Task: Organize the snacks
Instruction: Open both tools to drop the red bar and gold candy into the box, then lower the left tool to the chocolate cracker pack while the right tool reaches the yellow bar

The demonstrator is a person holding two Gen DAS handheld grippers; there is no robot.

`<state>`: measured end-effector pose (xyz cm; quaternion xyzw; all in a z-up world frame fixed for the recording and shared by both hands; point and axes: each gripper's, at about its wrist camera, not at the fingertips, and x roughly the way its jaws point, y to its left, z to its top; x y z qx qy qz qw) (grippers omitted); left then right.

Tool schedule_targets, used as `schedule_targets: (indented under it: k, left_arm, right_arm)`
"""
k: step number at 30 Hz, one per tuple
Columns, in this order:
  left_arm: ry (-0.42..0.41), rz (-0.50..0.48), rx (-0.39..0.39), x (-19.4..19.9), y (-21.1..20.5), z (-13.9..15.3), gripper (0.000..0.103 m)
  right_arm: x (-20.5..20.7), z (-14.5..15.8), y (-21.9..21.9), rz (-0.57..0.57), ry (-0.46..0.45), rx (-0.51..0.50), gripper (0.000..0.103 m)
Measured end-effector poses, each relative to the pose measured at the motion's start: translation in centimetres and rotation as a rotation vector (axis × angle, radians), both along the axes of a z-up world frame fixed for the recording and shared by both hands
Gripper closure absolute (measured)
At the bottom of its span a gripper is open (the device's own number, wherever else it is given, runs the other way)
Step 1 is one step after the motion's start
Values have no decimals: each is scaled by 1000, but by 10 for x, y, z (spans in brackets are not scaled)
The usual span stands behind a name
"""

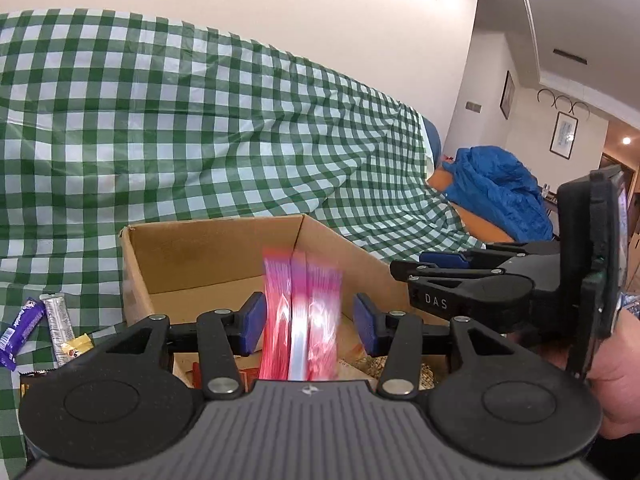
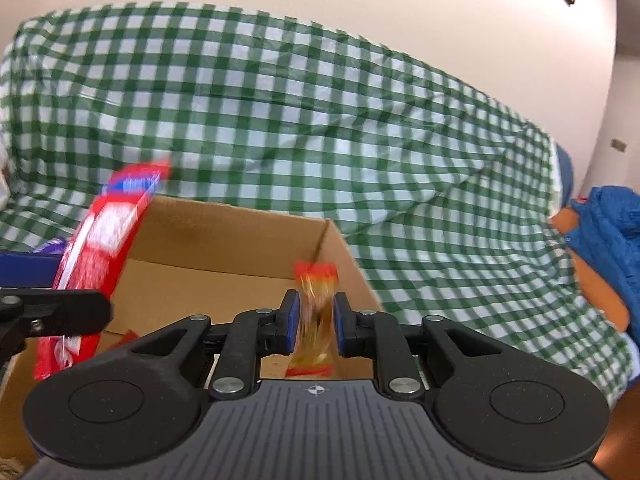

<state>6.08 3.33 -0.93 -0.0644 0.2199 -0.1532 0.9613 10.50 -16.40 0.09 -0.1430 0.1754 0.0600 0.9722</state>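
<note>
The red packet stands between the pads of the left tool, over the open cardboard box. The pads stand apart from it on both sides, so this tool is open; the packet looks blurred, probably dropping into the box. A smaller orange packet is between the pads of the right tool, also blurred, with narrow gaps beside it, so I judge this tool open too. Both tools are over the box to let the snacks fall inside. Left of the box, several chocolate bars wait on the checked cloth.
</note>
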Motion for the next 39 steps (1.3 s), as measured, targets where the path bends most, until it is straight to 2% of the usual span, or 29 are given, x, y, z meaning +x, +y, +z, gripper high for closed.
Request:
schedule_targets:
  k: [1, 7, 9, 10, 13, 14, 20, 22, 24, 25, 27, 29, 31, 34, 37, 39]
  left_arm:
    - [0, 3, -3, 0, 1, 0, 51]
    - [-4, 32, -6, -4, 11, 2, 53]
    - [-1, 42, -12, -6, 17, 4, 61]
    - [2, 47, -12, -7, 20, 4, 71]
    - [20, 80, 8, -10, 34, 7, 89]
    - [30, 101, 12, -12, 40, 8, 91]
    - [151, 262, -25, -23, 109, 9, 91]
    - [237, 314, -54, -20, 135, 2, 91]
    - [325, 359, -69, -15, 153, -7, 91]
    - [359, 387, -47, -10, 159, -10, 91]
    - [369, 408, 13, -6, 165, -8, 91]
    - [357, 419, 26, -1, 172, -6, 87]
    - [360, 436, -8, 3, 181, -11, 83]
    - [474, 460, -58, 16, 189, -36, 74]
    - [562, 478, -31, 30, 185, -55, 46]
    - [600, 479, 23, 38, 178, -65, 41]
  right_arm:
    - [2, 0, -1, -8, 6, 8, 72]
    - [7, 0, -3, -36, 24, 35, 72]
    - [8, 0, -2, -37, 22, 35, 71]
    - [7, 1, -1, -38, 19, 37, 70]
    - [4, 2, 5, -40, 4, 47, 67]
    - [3, 3, 8, -40, 1, 50, 67]
    - [-4, 5, 31, -9, -16, 89, 69]
    - [-6, 5, 39, 5, -17, 110, 77]
    - [-11, 6, 46, 33, -26, 127, 80]
    - [-14, 7, 49, 47, -29, 131, 81]
    - [-18, 9, 57, 77, -40, 140, 81]
    - [-20, 9, 64, 107, -43, 147, 81]
    - [-22, 8, 73, 132, -39, 142, 81]
    - [-24, 6, 88, 164, -39, 122, 81]
    - [-24, 3, 101, 180, -38, 99, 81]
    - [-22, 1, 111, 178, -31, 74, 81]
